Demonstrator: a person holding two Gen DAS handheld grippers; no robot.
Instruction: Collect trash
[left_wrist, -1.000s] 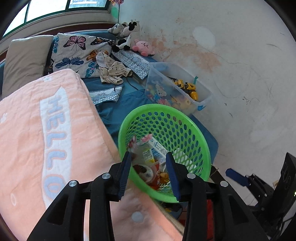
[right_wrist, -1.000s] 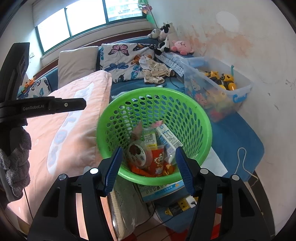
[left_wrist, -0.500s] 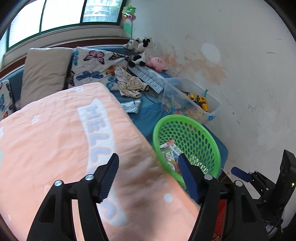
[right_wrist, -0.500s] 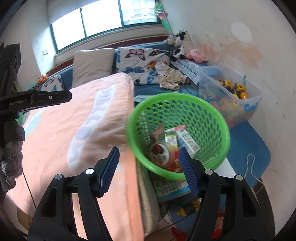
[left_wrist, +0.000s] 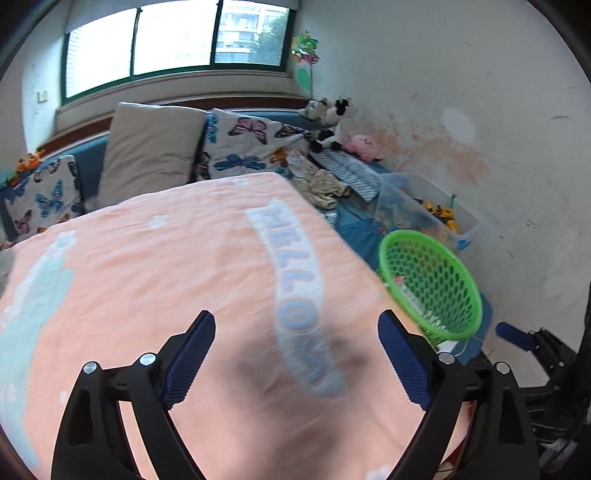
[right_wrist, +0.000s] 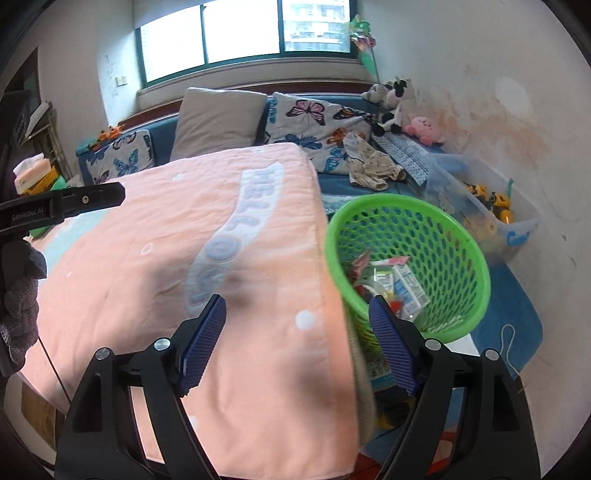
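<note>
Wrappers and cartons (right_wrist: 397, 282) lie in the green basket (right_wrist: 458, 236) beside the bed's peach blanket (right_wrist: 155, 266). Left tongs (left_wrist: 295, 354) and right tongs (right_wrist: 295, 332) both gape wide, empty, over the blanket.

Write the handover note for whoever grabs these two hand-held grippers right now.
Left hand-held gripper: open, empty, over the peach HELLO blanket.
Right hand-held gripper: open, empty, over the blanket's edge beside the green basket.
Trash: wrappers and small cartons lie in the basket, which sits beside the blanket, in front of the clear toy bin.
Done: that trash is in the basket.
Left: no loose trash shows on the blanket in either view; check elsewhere before stopping.
</note>
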